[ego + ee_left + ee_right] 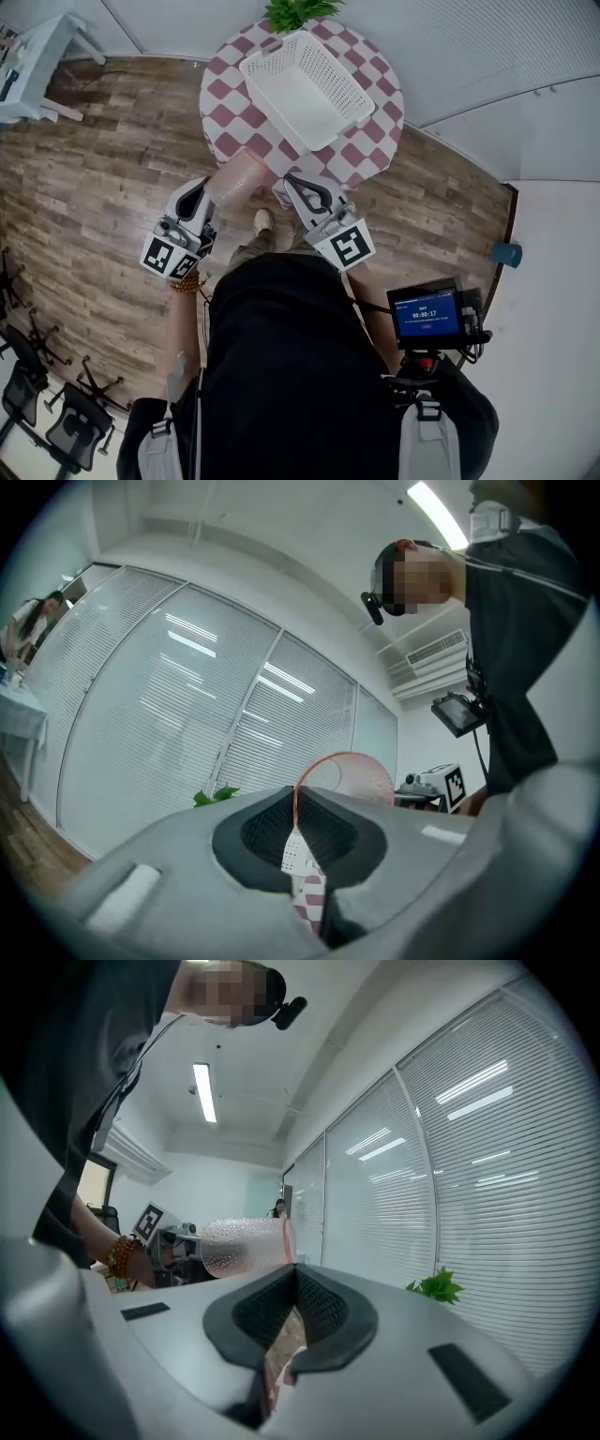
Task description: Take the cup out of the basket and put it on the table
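Seen from above, a person stands at a round table [375, 141] covered in a pink and white checked cloth, with a two-jaw gripper in each hand.

The left gripper [208, 195] is clamped on the cup [236, 178]. In the left gripper view its dark ribbed pads are closed on the thin wall of the cup [361, 775] at the rim, with one pad inside and one outside. The left gripper [295, 803] points roughly level. The pale pink, see-through, dimpled cup lies on its side beyond the jaw tips.

The right gripper [292, 180] is just beside the cup, on its right, without touching it. In the right gripper view the pads of the right gripper [292, 1283] meet with nothing between them. The cup [239, 1246] shows up and to the left of these jaws, held in the air by the other gripper.

A white slatted basket [305, 94] sits on the table ahead of both grippers, well clear of the cup. Past the basket, at the table's far edge, is a green plant [295, 11].

A bead bracelet [186, 281] circles the wrist behind the left gripper. A small lit screen [427, 314] is mounted behind and to the right of the right gripper.
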Available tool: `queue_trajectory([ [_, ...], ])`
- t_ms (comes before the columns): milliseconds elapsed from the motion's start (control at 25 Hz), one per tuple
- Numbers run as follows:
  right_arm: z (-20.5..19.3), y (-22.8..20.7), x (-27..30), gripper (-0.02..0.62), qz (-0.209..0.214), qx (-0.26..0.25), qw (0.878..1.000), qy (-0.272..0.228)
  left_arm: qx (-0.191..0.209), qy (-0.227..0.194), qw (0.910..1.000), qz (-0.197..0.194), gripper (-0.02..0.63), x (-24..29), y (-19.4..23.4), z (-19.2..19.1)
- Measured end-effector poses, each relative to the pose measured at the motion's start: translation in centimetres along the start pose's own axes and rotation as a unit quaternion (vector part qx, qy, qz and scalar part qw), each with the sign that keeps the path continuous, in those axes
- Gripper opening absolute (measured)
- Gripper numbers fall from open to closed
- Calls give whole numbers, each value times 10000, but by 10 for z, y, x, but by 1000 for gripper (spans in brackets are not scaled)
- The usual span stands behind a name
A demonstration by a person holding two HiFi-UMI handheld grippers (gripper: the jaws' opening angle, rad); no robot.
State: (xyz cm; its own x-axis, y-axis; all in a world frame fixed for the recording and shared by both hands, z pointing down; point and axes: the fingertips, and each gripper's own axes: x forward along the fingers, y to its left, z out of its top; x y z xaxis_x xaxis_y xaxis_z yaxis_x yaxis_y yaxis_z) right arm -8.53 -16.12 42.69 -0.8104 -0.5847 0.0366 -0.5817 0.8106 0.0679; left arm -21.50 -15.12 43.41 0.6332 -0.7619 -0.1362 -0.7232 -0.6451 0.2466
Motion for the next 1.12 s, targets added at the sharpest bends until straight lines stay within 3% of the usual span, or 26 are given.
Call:
queue_trajectory([
  [560, 0, -5, -18, 9, -296, 18, 9995, 78, -112, -111, 9995, -267, 15, 12, -11, 2],
  [1120, -1, 2, -10, 8, -44, 84, 10000, 23, -158, -23, 9997, -203, 15, 9, -11, -8],
])
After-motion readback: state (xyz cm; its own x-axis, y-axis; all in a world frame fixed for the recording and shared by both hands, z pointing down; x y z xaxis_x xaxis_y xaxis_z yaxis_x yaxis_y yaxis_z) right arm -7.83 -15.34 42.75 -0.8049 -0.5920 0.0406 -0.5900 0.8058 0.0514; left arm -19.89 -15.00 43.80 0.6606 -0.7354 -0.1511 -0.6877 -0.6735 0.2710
